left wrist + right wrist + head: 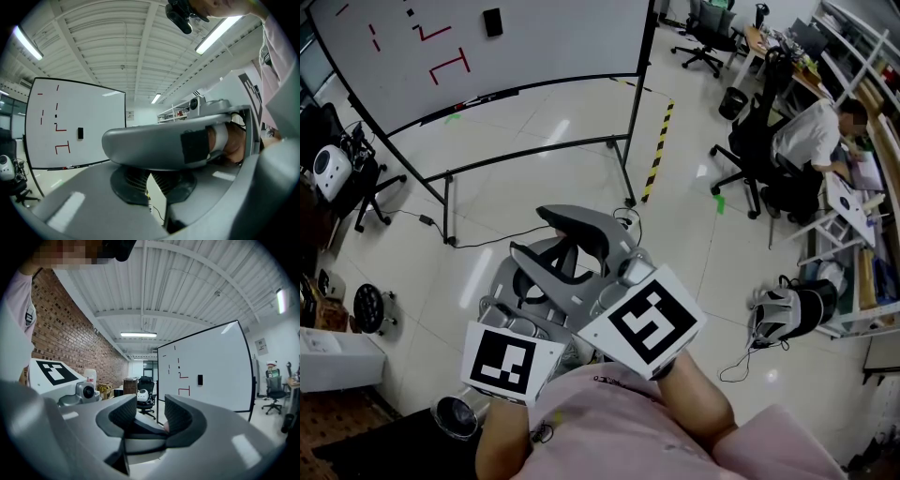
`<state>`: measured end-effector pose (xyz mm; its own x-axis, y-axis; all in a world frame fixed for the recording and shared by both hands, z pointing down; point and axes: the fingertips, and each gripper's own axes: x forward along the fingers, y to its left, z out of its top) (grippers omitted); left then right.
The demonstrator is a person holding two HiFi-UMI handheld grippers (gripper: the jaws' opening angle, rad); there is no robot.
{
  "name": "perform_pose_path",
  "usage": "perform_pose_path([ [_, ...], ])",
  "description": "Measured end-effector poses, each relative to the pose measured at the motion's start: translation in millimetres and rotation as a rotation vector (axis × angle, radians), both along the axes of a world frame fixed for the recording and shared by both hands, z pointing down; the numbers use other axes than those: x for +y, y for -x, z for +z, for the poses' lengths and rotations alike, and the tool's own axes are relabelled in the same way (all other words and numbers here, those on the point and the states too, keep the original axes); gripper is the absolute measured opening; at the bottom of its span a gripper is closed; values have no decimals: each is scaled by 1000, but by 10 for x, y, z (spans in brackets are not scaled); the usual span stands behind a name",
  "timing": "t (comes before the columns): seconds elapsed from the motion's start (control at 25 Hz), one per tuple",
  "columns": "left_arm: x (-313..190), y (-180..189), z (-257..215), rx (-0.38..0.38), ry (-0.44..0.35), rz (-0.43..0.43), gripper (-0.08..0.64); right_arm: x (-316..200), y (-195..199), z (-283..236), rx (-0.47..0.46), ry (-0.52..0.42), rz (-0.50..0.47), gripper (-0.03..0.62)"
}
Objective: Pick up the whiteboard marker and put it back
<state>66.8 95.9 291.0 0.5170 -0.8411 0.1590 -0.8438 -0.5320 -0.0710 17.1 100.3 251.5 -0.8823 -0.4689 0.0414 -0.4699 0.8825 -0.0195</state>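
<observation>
left gripper (149, 182) jaws were together, right gripper (146, 416) jaws apart and empty; crossed so close, well short of the whiteboard (516, 42), they might have snagged each other reaching out.

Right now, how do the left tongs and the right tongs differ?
The left tongs are shut, pads together; the right tongs stand open. In the head view the right tongs cross over the left tongs, which sit beneath. Both are empty and face the whiteboard.
</observation>
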Motion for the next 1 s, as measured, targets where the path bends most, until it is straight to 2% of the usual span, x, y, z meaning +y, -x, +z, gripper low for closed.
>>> perform_pose_path([
  [0.24,12,5,12,20,12,-4,3,8,4,15,3,5,0,187],
  [0.52,9,40,-8,38,-22,-9,3,26,23,8,4,-1,2,187],
  [1.0,34,54,28,-9,20,11,3,18,69,40,15,26,1,189],
])
